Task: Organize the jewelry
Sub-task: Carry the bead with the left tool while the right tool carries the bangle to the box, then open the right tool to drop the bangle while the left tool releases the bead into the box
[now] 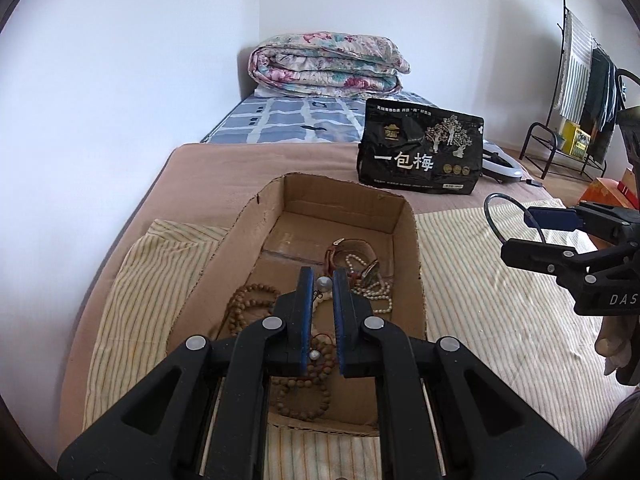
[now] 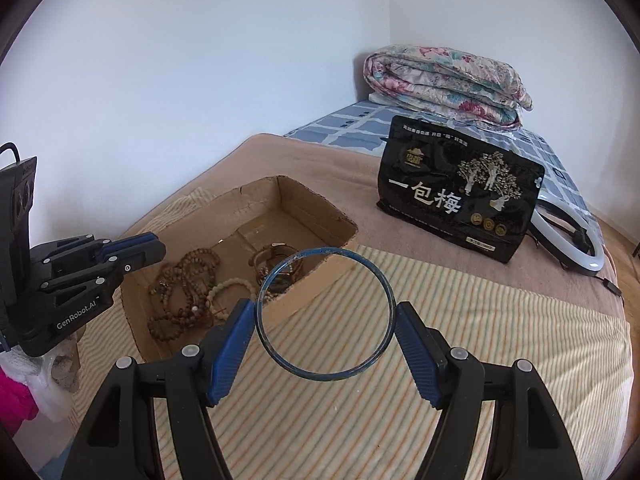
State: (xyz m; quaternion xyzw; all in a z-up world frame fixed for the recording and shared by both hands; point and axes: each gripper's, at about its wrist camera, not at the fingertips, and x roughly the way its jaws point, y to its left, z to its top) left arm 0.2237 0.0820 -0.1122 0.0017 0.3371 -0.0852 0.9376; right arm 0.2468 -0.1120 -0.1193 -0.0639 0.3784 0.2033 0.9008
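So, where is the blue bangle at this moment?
In the right wrist view the blue bangle is held between the right gripper's pads, above the striped cloth, just right of the cardboard box.

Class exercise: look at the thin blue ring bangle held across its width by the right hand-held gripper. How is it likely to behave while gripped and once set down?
The bangle keeps a clean circle between the pads of the right hand-held gripper, so it is probably rigid. Its thin, smooth rim may slip or pivot. Set down on edge, it would likely roll or fall flat.
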